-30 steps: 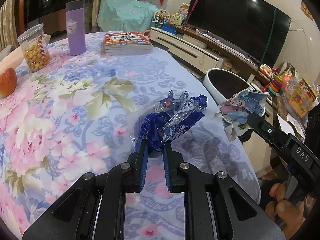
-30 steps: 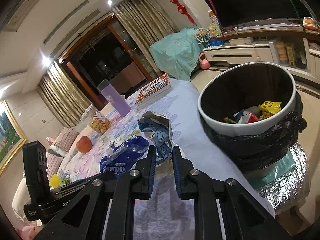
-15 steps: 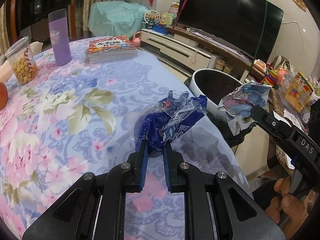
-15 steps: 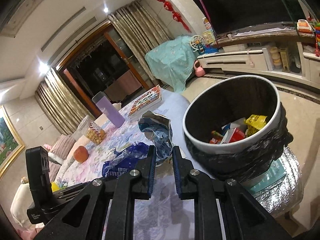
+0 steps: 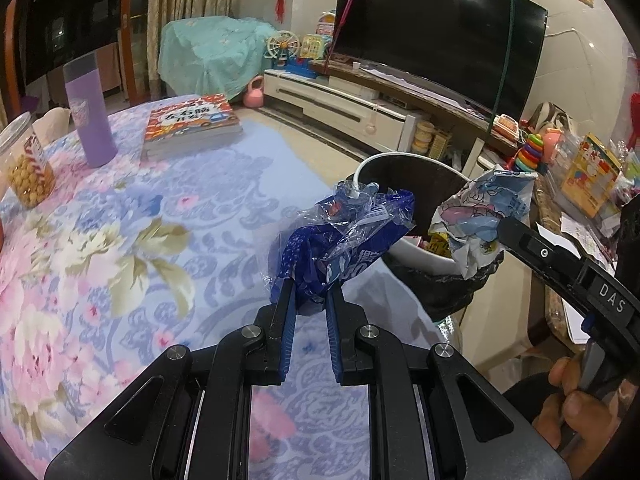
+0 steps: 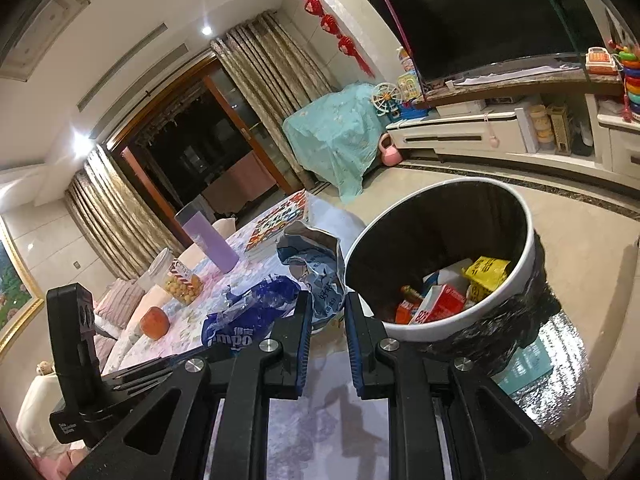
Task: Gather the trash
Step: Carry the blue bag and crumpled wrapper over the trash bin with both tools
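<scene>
My left gripper (image 5: pixel 311 294) is shut on a crumpled blue plastic wrapper (image 5: pixel 344 240), held up over the table's edge. In the right wrist view that blue wrapper (image 6: pixel 248 314) hangs at the left. My right gripper (image 6: pixel 325 304) is shut on a crumpled silver-lined snack bag (image 6: pixel 316 268) with a cartoon print, seen in the left wrist view as the printed bag (image 5: pixel 486 212) just over the bin's rim. The white trash bin (image 6: pixel 516 292) with a black liner stands beside the table and holds several packets; the bin (image 5: pixel 420 258) sits behind both wrappers.
On the flowered tablecloth (image 5: pixel 120 240) stand a purple bottle (image 5: pixel 90 116), a jar of snacks (image 5: pixel 28 168) and a stack of books (image 5: pixel 190 126). An orange fruit (image 6: pixel 154 322) lies further back. A TV cabinet (image 5: pixel 360 108) and toy shelves line the wall. A hand (image 5: pixel 580 400) grips the right tool.
Both grippers have carried their wrappers off the table toward the bin. The bin now looms larger and nearer, with the printed bag at its rim.
</scene>
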